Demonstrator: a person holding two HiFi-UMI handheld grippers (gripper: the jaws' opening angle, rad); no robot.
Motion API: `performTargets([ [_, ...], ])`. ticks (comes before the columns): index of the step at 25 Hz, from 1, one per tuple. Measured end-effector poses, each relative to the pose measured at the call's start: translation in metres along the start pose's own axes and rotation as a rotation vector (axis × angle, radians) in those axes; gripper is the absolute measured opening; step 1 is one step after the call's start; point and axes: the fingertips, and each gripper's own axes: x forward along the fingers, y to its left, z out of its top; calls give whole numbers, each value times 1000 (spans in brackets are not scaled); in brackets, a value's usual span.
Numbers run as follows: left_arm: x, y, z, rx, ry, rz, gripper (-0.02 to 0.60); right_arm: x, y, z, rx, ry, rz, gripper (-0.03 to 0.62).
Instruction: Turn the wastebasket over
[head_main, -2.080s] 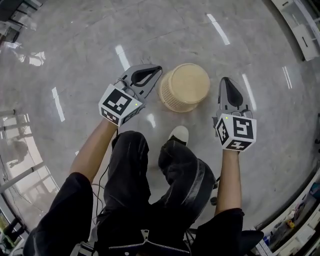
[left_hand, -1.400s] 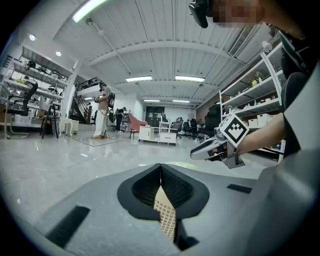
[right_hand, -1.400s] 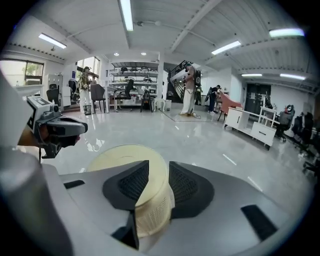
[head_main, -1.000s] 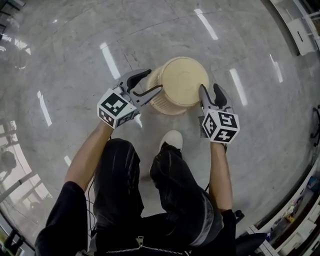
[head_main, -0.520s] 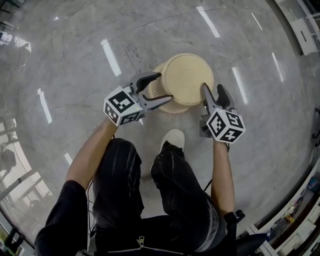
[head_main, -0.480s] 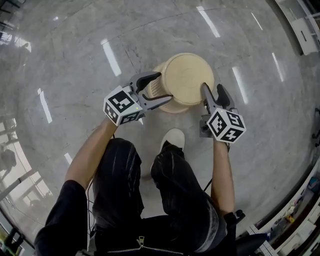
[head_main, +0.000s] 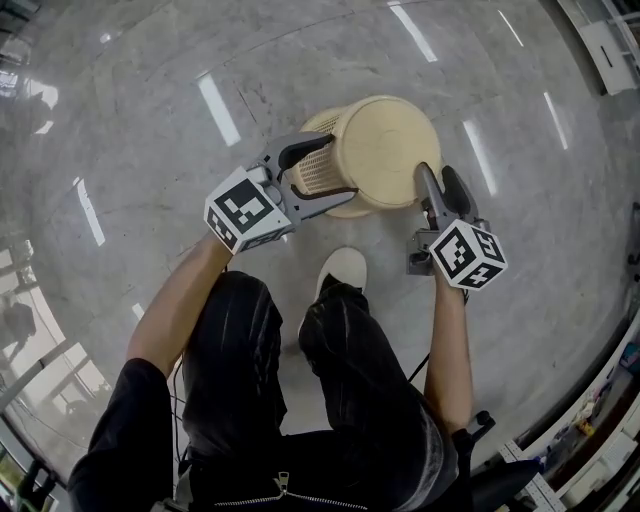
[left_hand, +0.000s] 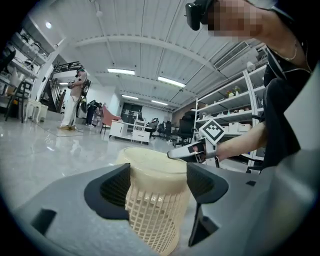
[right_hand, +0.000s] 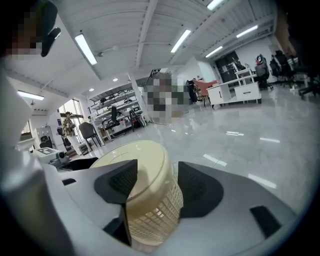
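Standing on the glossy floor with its closed bottom turned upward, the cream wastebasket has a white shoe just below it. The left gripper reaches in at the wastebasket's left side and the right gripper at its right edge. Both have just been opening their jaws. They now stand wide apart, with the wastebasket's upper part between them and no grip taken.

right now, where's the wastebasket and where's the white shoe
wastebasket (head_main: 385, 150), head view, on its flat closed top face
white shoe (head_main: 340, 270), head view, on the toe
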Motion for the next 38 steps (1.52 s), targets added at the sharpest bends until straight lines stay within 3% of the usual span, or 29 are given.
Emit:
performTargets([
  [4,7,-8,7,34,-5,-35,339,-10,-10,-1,-6,-7,-19,258],
  [9,2,3,3,35,10,-9,339,-22,-25,2,11,-40,-51,258],
  [15,-21,54,-42,49,127,150,339,-35,-36,8,12,-77,-47,258],
  [20,-20,81,-104,-97,177,205,337,-45,-42,5,-13,-94,-31,258],
  [29,-6,89,-144,-288,109,176,336,-64,-57,6,-38,-126,-54,258],
  [32,-4,87,-150,-294,103,168,289,-68,-67,6,-64,-128,-73,258],
  [36,3,76,-145,-354,72,101,248,-77,-83,11,-71,-151,-118,258],
  [38,4,73,-142,-377,69,75,139,-81,-92,10,-71,-154,-154,255],
])
